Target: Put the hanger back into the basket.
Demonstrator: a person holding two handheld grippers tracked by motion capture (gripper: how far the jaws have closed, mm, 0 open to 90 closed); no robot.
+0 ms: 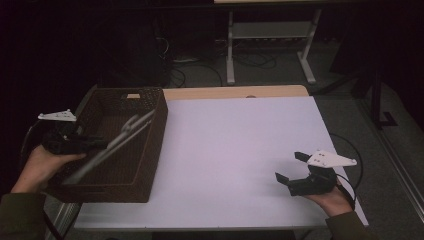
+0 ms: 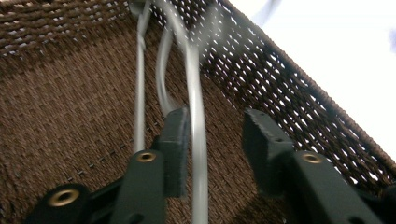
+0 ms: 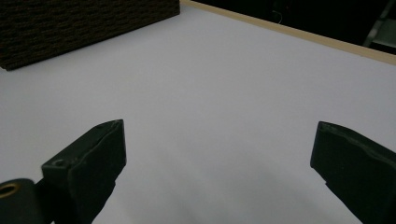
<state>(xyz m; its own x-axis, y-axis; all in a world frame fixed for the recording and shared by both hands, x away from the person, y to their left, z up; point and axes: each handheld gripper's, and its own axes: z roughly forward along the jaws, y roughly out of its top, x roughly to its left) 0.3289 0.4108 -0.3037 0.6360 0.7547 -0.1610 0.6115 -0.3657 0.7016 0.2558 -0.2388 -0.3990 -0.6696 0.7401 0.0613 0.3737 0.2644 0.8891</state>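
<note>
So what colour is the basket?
Dark brown woven basket, clearest in the left gripper view.

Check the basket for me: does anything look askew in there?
Yes. A metal wire utensil slants across the brown woven basket, one end raised near the rim rather than flat. In the left gripper view, the left gripper is open around its wires, not clamping them.

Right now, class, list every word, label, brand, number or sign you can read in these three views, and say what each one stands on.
None can be read.
The small pale tag on the far rim of the woven basket is too small and dim to tell whether it bears any text.
The left gripper, the right gripper, the metal wire tool and the white table show no lettering.
</note>
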